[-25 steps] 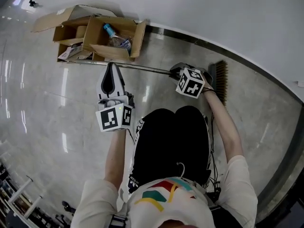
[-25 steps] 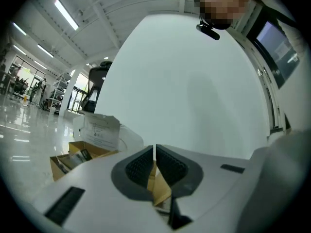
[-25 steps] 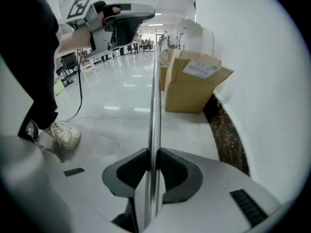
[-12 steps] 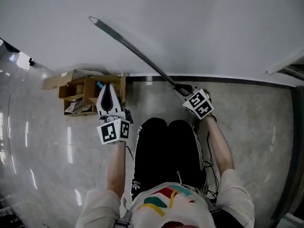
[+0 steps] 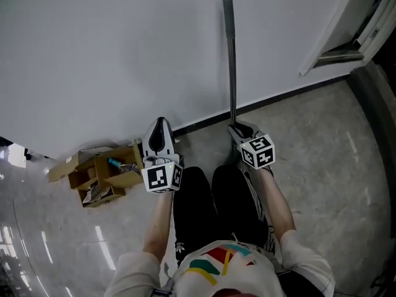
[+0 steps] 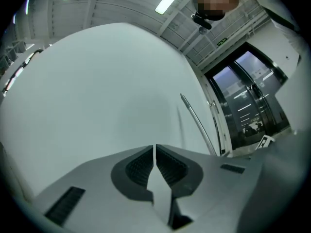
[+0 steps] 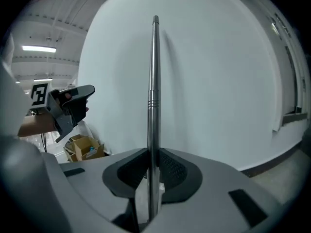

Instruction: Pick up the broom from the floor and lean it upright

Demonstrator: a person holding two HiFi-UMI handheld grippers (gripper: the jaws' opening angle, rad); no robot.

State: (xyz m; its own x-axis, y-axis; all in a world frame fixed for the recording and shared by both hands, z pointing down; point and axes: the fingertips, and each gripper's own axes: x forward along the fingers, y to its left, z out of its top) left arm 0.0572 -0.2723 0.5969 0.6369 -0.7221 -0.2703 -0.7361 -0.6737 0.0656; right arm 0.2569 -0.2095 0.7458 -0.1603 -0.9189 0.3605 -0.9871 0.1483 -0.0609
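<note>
jaws of the right gripper point(image 5: 239, 129) clamp the one broom point(image 5: 231, 54) upright, while those of the left gripper point(image 5: 160, 124) meet empty.

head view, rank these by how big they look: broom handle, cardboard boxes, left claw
1. cardboard boxes: biggest patch.
2. broom handle: longest but thin, so it could swap with the boxes.
3. left claw: smallest, though nearest the camera.

Open cardboard boxes point(image 5: 99, 177) sit on the glossy grey floor point(image 5: 322, 159) against the white wall point(image 5: 111, 60), a blue-topped item point(image 5: 116, 163) inside one.
</note>
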